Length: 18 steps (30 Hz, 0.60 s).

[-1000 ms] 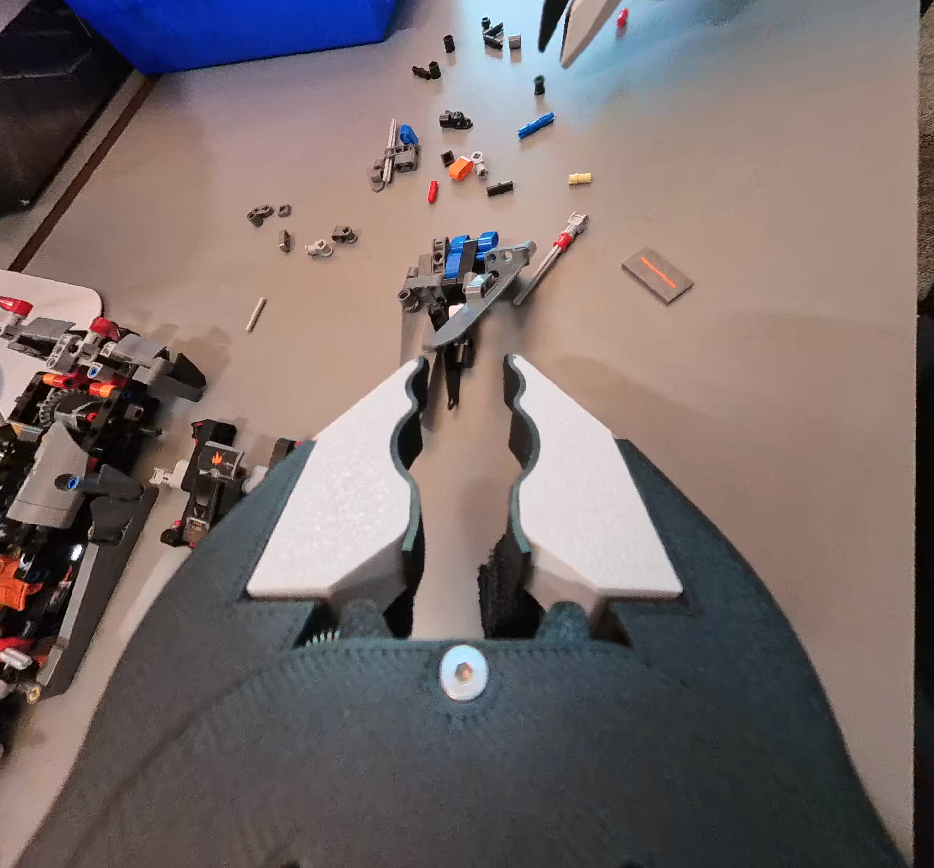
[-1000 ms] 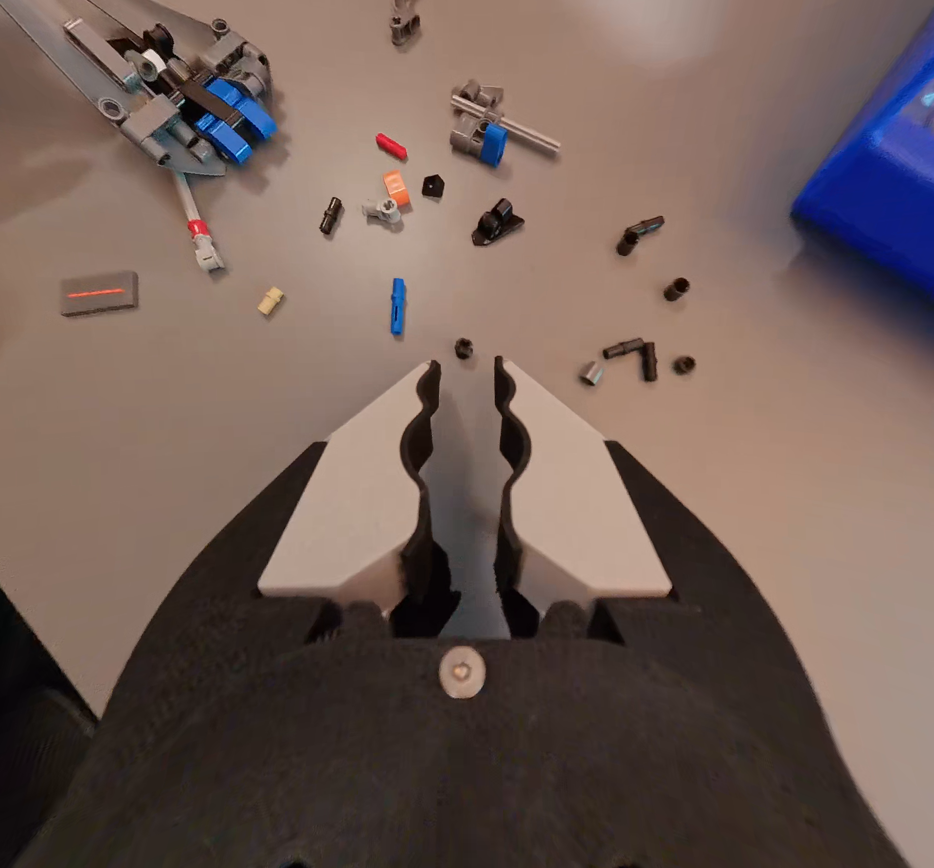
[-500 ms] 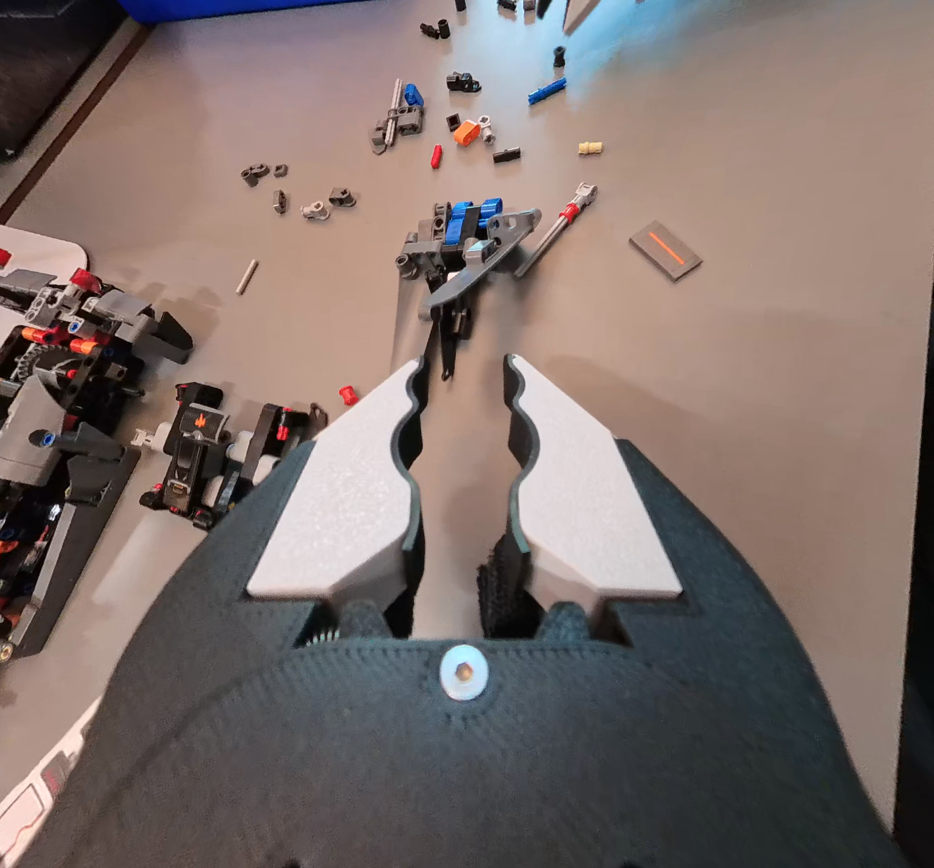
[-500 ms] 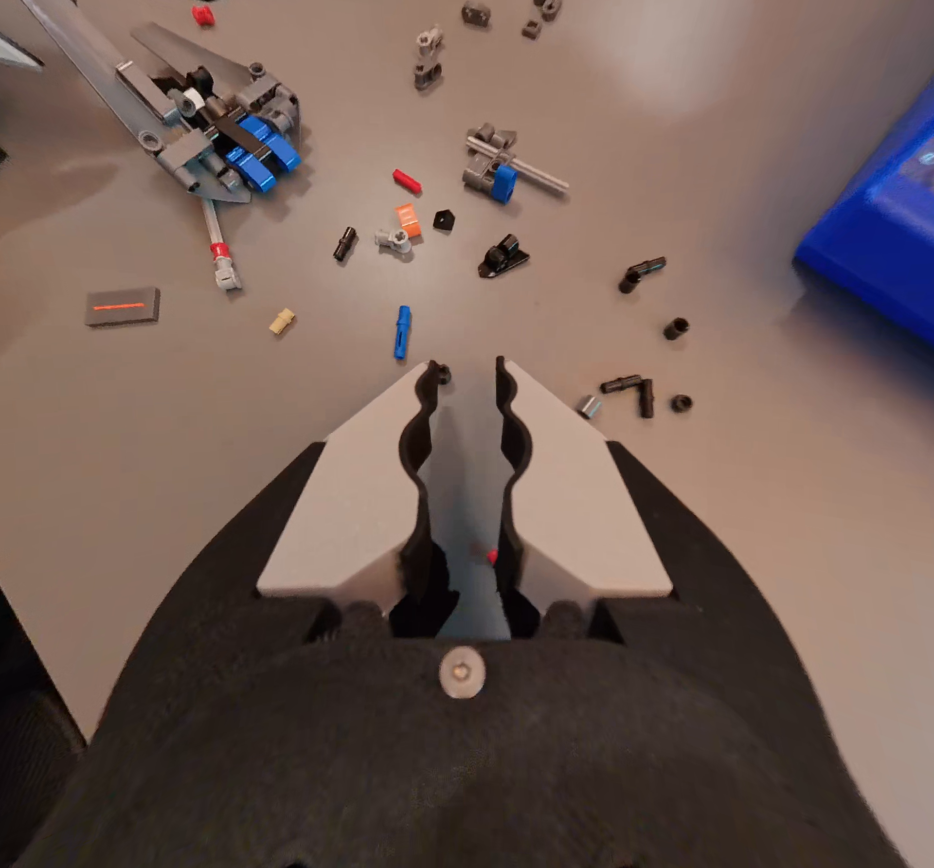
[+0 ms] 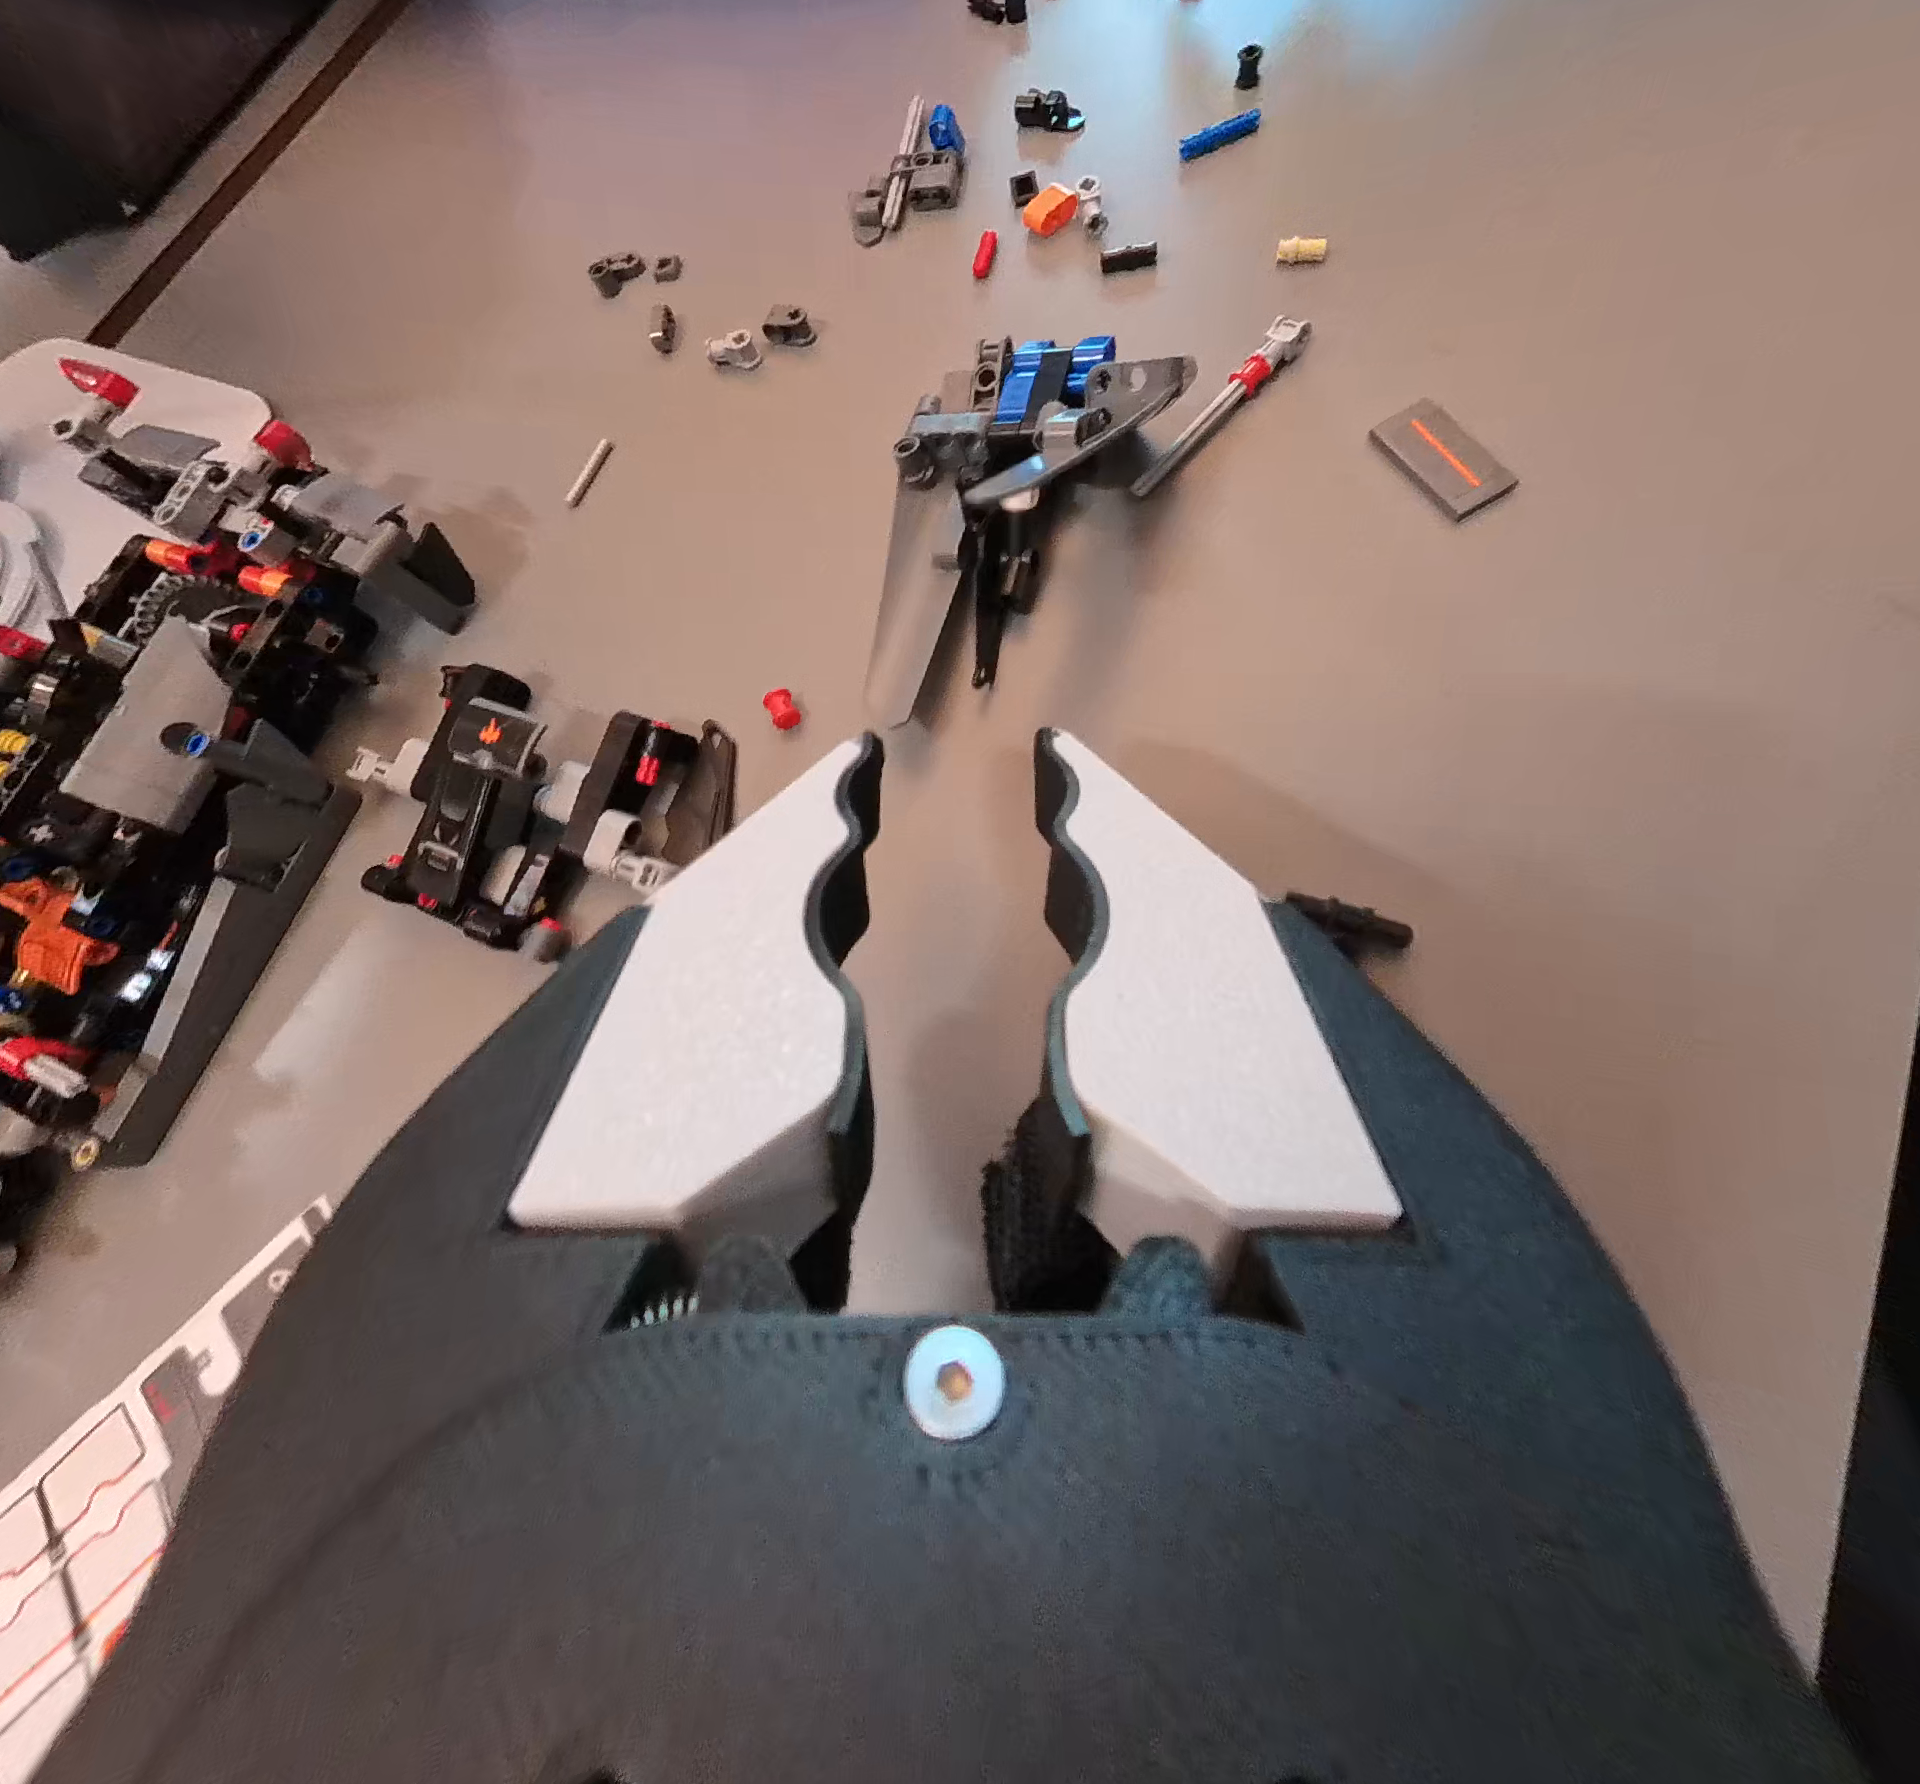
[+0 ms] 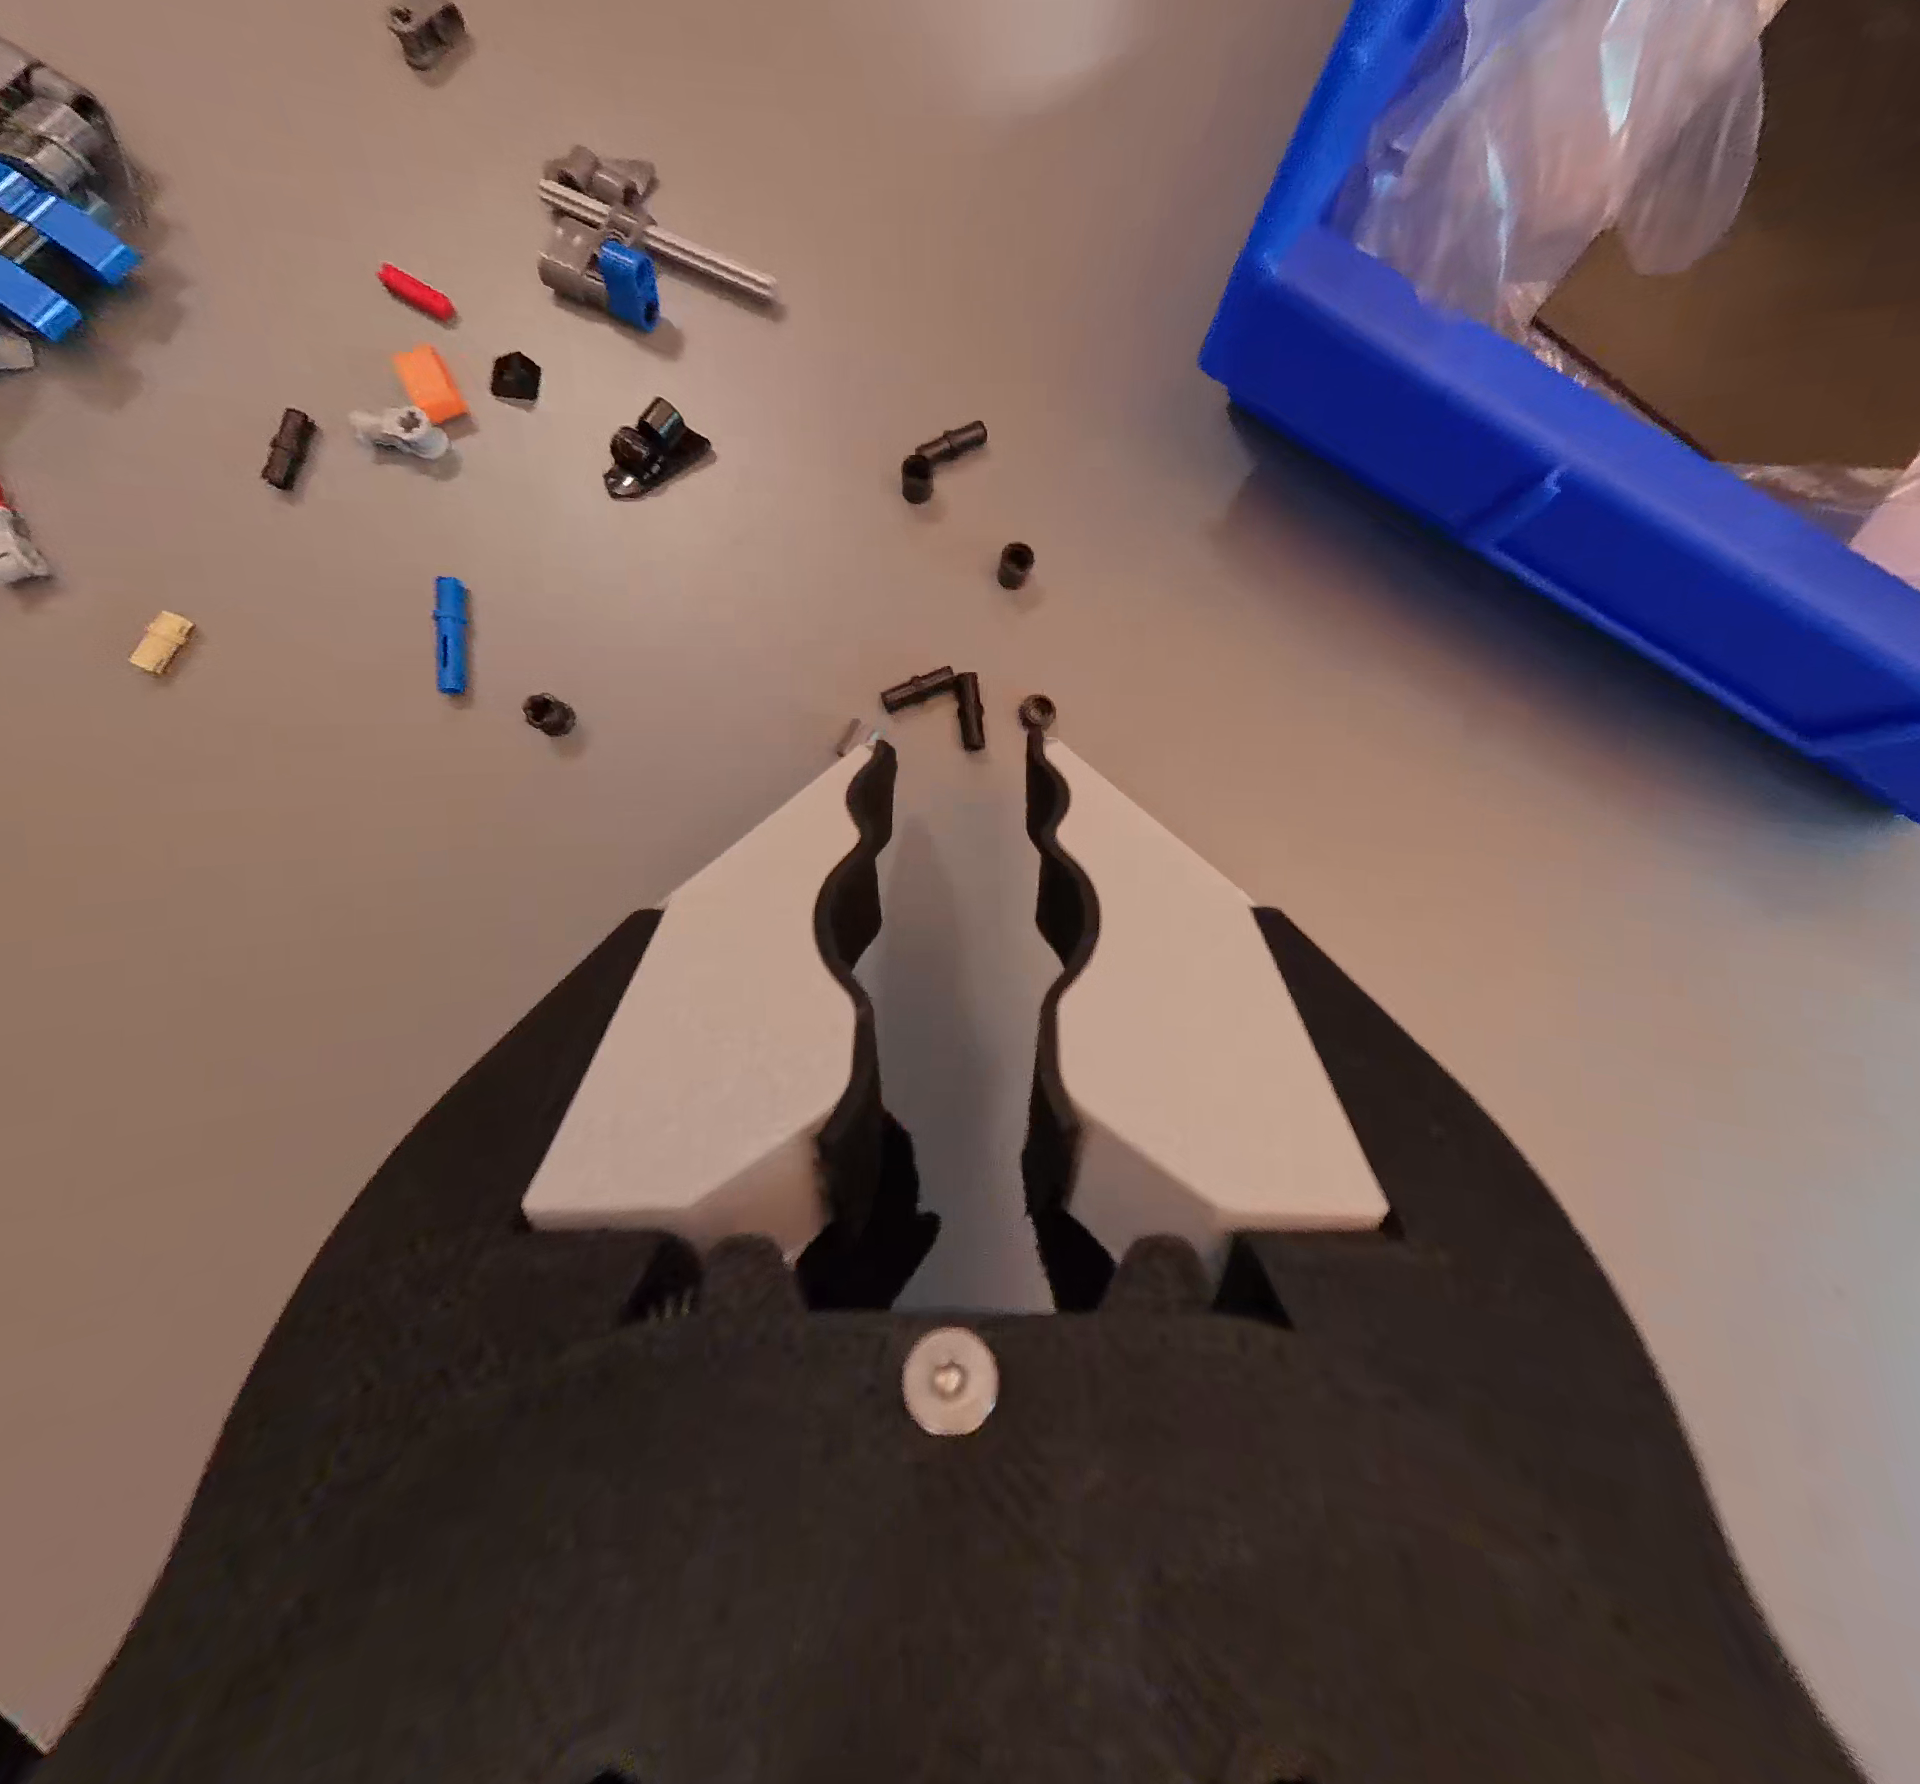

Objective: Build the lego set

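The left gripper (image 5: 956, 747) is hovering over the grey table (image 5: 1507, 799) with its jaws spread and nothing between them; just beyond its fingertips a grey and blue sub-assembly (image 5: 1023, 446) is lying on the table, its long grey blade pointing back toward the gripper; a small red bush (image 5: 780, 708) is sitting just left of the blade's near tip; a dark tile with an orange stripe (image 5: 1444, 459) is lying to the right, well apart from the sub-assembly. On the left the large partly built model (image 5: 156, 726) is resting partly on a white sheet, and a smaller black section (image 5: 540, 825) is lying beside it, near the gripper's left finger. A black pin (image 5: 1351, 919) is showing just past the gripper's right shoulder; loose small parts are lying scattered toward the far side.

The right gripper (image 6: 956, 747) is likewise released and holding nothing; it is pointing down at a pair of black pins (image 6: 940, 700) lying just ahead of the gap between its fingertips; a black bush (image 6: 1036, 711) is sitting right at the tip of the right finger, though whether it is touching cannot be told. Farther left a blue pin (image 6: 450, 635), a tan pin (image 6: 162, 642), an orange piece (image 6: 429, 381) and a grey axle assembly with a blue connector (image 6: 623, 243) are lying apart from one another. The blue bin (image 6: 1507, 446), holding crumpled clear plastic bags (image 6: 1579, 93), is standing at the far right.
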Motion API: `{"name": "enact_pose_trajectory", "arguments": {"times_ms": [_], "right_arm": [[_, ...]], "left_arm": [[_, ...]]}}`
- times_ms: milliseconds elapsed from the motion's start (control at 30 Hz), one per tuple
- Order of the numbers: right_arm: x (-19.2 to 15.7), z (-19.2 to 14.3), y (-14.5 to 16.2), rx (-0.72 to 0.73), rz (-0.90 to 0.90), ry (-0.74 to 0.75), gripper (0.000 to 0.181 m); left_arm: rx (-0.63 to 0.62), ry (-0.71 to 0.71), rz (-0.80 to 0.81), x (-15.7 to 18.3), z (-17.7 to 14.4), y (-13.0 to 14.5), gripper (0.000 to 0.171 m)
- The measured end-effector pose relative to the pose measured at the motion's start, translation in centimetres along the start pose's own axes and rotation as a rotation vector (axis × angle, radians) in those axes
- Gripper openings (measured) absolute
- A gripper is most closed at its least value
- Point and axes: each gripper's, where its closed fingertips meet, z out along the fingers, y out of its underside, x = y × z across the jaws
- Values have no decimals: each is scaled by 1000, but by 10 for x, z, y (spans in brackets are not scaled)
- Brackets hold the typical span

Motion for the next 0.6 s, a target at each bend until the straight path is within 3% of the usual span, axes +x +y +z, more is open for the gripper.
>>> {"name": "enact_pose_trajectory", "arguments": {"times_ms": [267, 600], "right_arm": [[-42, 15, -34, 80, -71, -158, 21], [-77, 52, -44, -14, -155, -249, 21]], "left_arm": [[-23, -22, -38, -3, 0, 12, 27], [-39, -44, -50, -5, -5, 20, 27]]}}
